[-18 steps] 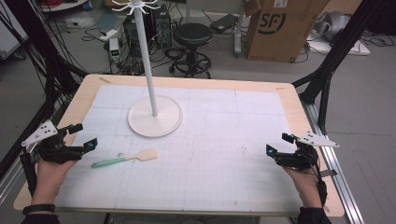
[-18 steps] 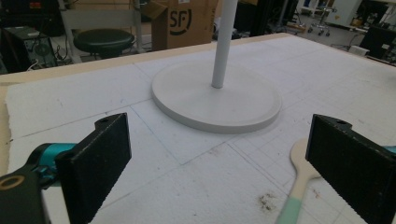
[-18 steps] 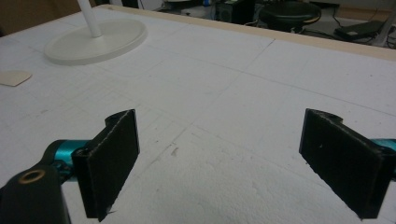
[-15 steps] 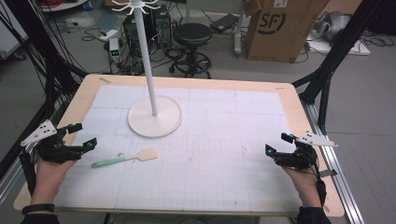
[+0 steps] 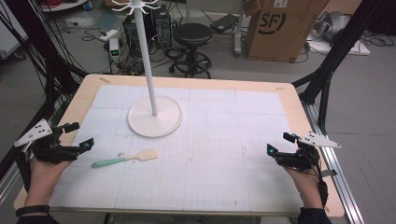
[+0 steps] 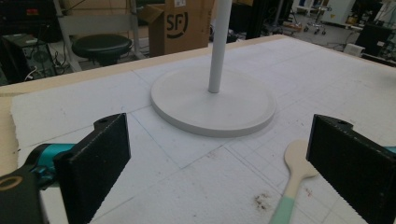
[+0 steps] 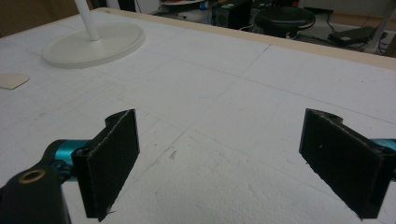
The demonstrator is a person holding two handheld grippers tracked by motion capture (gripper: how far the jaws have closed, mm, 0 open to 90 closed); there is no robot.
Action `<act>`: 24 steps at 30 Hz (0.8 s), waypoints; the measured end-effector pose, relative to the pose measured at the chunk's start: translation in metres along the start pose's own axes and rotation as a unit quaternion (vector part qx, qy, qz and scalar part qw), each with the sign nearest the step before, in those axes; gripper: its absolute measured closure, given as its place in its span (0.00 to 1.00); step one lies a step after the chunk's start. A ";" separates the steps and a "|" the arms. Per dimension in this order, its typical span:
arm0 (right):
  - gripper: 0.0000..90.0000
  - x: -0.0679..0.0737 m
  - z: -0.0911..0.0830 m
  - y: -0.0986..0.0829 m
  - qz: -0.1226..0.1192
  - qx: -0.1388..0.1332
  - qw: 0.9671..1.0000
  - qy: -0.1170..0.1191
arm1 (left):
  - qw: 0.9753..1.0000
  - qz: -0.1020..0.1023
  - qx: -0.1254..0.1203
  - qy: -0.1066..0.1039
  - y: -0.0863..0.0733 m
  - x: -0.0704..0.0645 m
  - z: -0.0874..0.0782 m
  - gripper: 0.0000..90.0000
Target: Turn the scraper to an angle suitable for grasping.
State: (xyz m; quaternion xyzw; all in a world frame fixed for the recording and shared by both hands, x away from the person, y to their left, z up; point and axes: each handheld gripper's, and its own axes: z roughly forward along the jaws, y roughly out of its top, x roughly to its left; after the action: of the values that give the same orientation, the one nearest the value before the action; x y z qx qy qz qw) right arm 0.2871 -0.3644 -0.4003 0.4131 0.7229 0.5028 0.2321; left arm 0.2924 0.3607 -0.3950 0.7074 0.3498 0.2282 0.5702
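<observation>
A small spatula (image 5: 123,158) with a cream blade and a mint-green handle lies on the white mat, front left. Its blade (image 6: 299,161) shows just inside the right jaw in the left gripper view. A white stand (image 5: 154,116) with a round base and a tall pole rises behind it. My left gripper (image 5: 79,136) rests at the table's left edge, open and empty, a short way left of the spatula. My right gripper (image 5: 280,143) sits at the right edge, open, nothing between its jaws. In the right gripper view the stand's base (image 7: 93,44) is far left.
The table (image 5: 289,100) has a wooden rim around a white gridded mat. Behind it on the floor stand a black stool (image 5: 193,35), a cardboard box (image 5: 280,25) and cables. Black frame legs (image 5: 327,70) flank the table.
</observation>
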 end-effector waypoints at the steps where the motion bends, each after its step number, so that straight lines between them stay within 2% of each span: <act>1: 0.12 -0.001 -0.001 0.000 -0.001 -0.003 1.000 -0.001 | 1.000 0.001 -0.001 -0.001 0.000 0.000 0.000 0.08; 5: 0.12 -0.004 -0.004 -0.002 0.005 -0.005 1.000 -0.003 | 1.000 0.006 -0.005 -0.006 0.002 -0.001 0.001 0.08; 13: 0.15 -0.004 -0.003 -0.003 0.001 -0.002 1.000 0.000 | 1.000 0.016 0.001 -0.019 0.003 -0.004 0.001 0.09; 18: 0.15 -0.005 -0.003 -0.003 0.001 -0.004 1.000 0.001 | 0.999 0.020 0.001 -0.040 0.005 -0.007 -0.001 0.21; 19: 0.15 -0.005 -0.003 -0.003 0.001 -0.003 1.000 0.001 | 0.999 0.020 0.000 -0.043 0.005 -0.007 -0.001 0.21; 20: 0.15 -0.005 -0.003 -0.003 0.001 -0.004 1.000 0.001 | 0.999 0.022 0.001 -0.048 0.006 -0.008 -0.001 0.26; 22: 0.15 -0.005 -0.003 -0.003 0.001 -0.003 1.000 0.001 | 0.998 0.022 0.001 -0.056 0.006 -0.008 -0.001 0.29; 23: 0.15 -0.006 -0.003 -0.003 0.002 -0.003 1.000 0.001 | 0.998 0.024 0.002 -0.059 0.006 -0.009 -0.001 0.35; 24: 0.15 -0.006 -0.003 -0.003 0.002 -0.003 1.000 0.001 | 0.998 0.024 0.003 -0.064 0.006 -0.009 -0.001 0.35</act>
State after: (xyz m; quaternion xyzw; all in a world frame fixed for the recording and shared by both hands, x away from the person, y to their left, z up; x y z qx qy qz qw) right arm 0.2866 -0.3713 -0.4021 0.4135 0.7206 0.5060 0.2319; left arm 0.2871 0.3539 -0.3885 0.7302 0.2964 0.1952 0.5838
